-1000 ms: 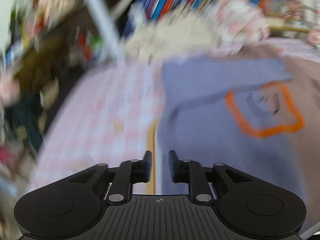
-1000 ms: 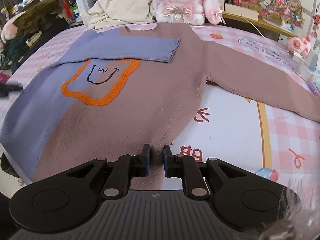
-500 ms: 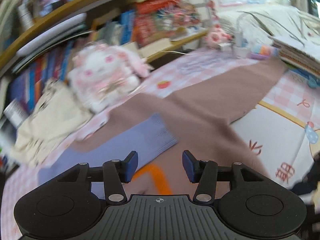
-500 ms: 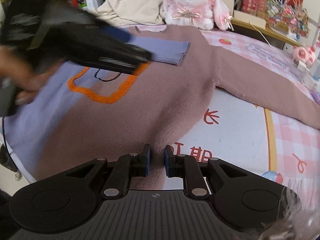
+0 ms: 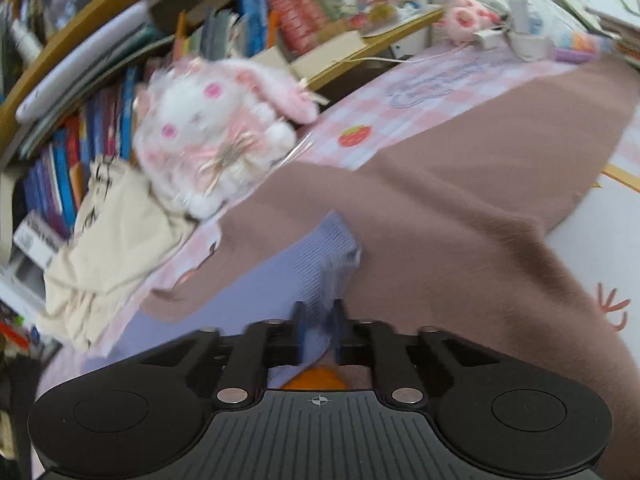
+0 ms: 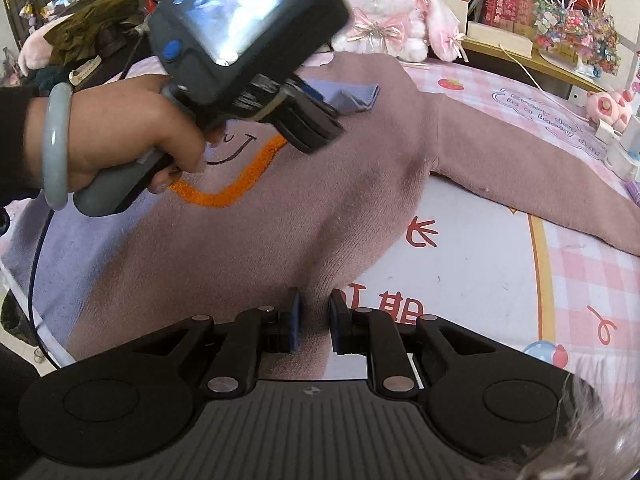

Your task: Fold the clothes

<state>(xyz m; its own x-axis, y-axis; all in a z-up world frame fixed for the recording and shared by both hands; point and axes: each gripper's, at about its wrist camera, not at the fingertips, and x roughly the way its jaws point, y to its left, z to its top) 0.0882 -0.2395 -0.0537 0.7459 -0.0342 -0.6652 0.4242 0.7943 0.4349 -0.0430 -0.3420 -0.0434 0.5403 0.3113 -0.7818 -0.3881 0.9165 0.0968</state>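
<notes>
A brown and purple sweater [image 6: 320, 184] with an orange outline and a smiley face lies spread on the pink checked mat [image 6: 592, 280]. Its purple sleeve is folded across the chest, and its brown sleeve [image 6: 540, 184] stretches out to the right. My left gripper [image 5: 319, 326], held by a hand, is shut on the purple sleeve cuff [image 5: 324, 256]; from the right wrist view this left gripper [image 6: 314, 94] sits at the cuff [image 6: 356, 98]. My right gripper [image 6: 315, 320] is shut on the sweater's brown bottom hem, and the fabric ridges up toward it.
A pink and white plush bunny [image 6: 392, 12] sits behind the collar, with a cream garment [image 5: 116, 232] to its left and bookshelves [image 5: 256, 20] behind. Small pink toys and a charger [image 6: 608, 108] stand at the mat's far right. The mat's near edge drops off at left.
My left gripper swung from the mat's left side over the chest, opened, then shut on the purple cuff. My right gripper stayed shut on the hem.
</notes>
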